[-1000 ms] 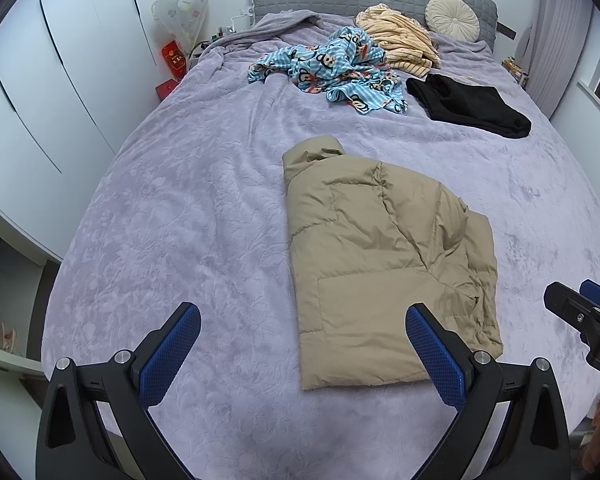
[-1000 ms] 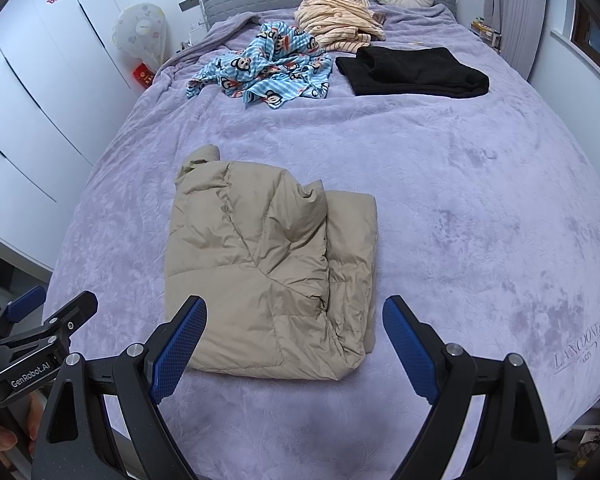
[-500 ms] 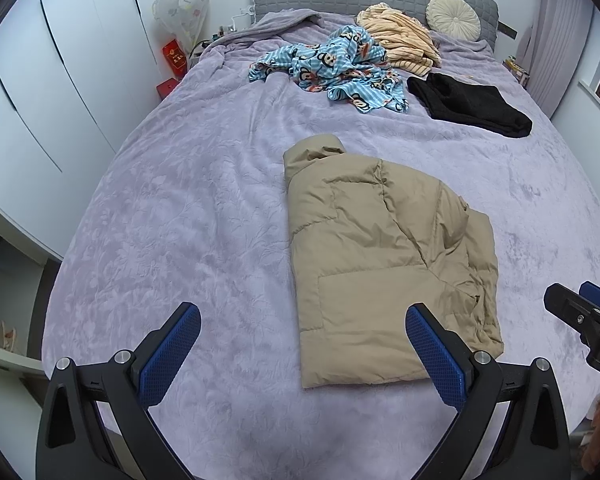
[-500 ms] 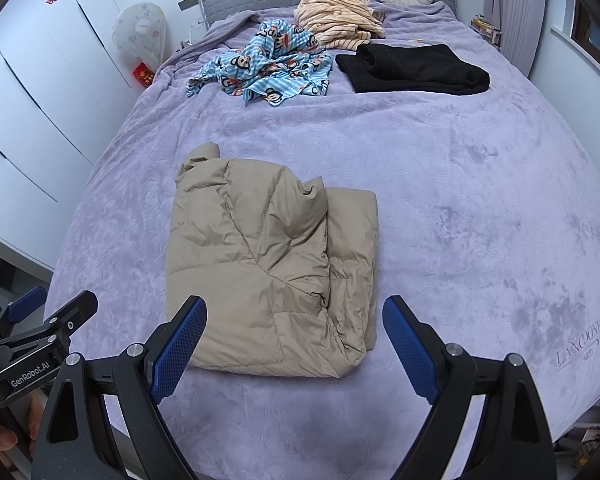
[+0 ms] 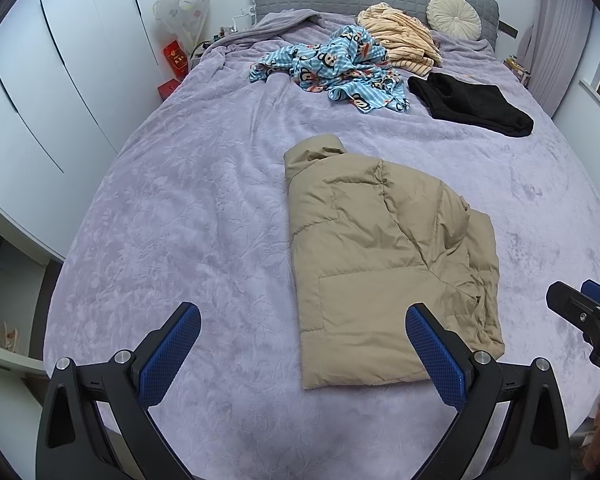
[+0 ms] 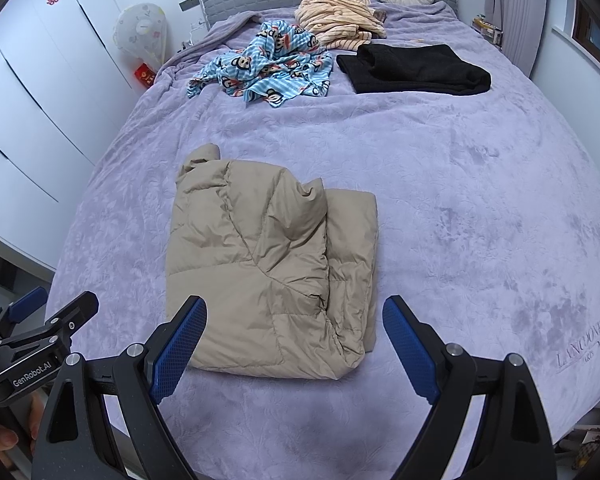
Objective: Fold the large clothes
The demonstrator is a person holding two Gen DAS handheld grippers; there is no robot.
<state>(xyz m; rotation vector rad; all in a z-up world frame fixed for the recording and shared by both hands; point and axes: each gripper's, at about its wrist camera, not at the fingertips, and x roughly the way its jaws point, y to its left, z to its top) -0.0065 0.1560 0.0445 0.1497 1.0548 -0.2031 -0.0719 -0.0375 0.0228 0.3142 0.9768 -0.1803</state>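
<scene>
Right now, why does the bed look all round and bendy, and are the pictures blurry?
Left wrist view: the fisheye lens bows the purple bed and the wardrobe doors, with black corners; the tan jacket looks sharp. Right wrist view: the same bulge, soft even light, only faint shadows under the open right tool, no glare.

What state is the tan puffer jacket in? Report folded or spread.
Folded: the tan puffer jacket lies as a compact block on the bed, its sides doubled over its middle.

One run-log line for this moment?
left gripper: open, empty | right gripper: open, empty | beige jacket: folded on bed, untouched
</scene>
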